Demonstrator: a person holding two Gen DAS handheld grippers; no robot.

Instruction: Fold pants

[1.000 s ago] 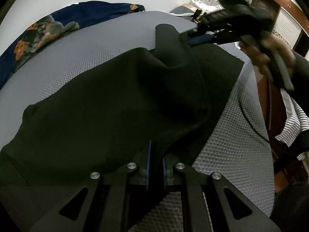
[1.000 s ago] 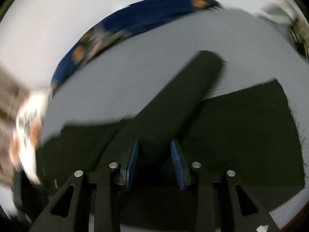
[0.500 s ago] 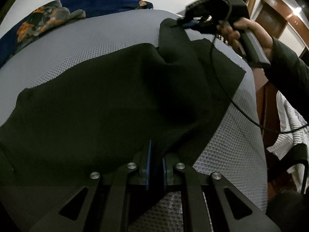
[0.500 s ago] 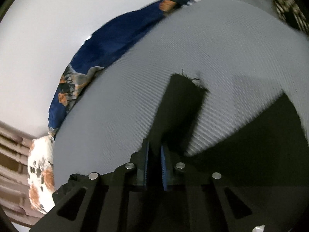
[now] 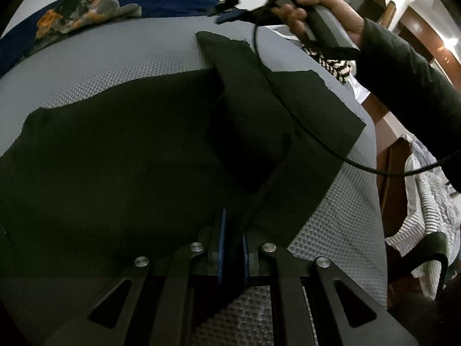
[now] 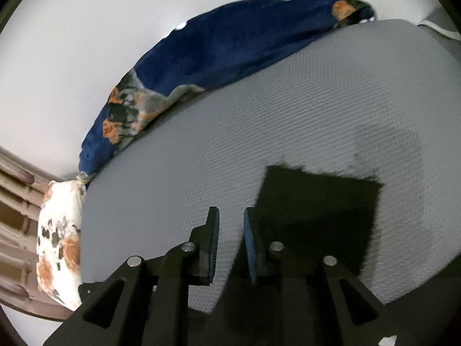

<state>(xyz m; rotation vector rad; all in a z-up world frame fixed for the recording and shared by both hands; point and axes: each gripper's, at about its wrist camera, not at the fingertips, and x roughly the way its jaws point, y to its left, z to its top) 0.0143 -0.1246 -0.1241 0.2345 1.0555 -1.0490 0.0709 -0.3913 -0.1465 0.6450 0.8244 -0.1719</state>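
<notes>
Grey honeycomb-textured mattress [image 5: 138, 66] fills both wrist views, with a white wall behind it and a blue patterned blanket [image 6: 219, 57] bunched along its far edge.

At the near edge the left gripper [image 5: 231, 248] is clenched on the pants [image 5: 115, 158]: dark cloth runs up between its blue pads, and a taut ridge leads away from them toward the middle of the garment. The right gripper [image 6: 231, 245], held in a person's hand [image 5: 317, 8] above the far edge, has just been opening its jaws; nothing lies between them, only bare mattress shows in the gap, so it has let go.

The pants lie spread flat over most of the mattress. One strip, apparently a leg end [image 6: 317, 201], reaches toward the far edge, its raw hem lying just to the right of the freed gripper's fingertips.

Judging by the way it drapes and creases, the cloth is soft, light and limp, with no stiffness of its own; it should slide easily on the mesh and sag wherever it is unsupported. Hems and corners look the surest places to pinch, since a grip mid-panel would likely only bunch the cloth.
</notes>
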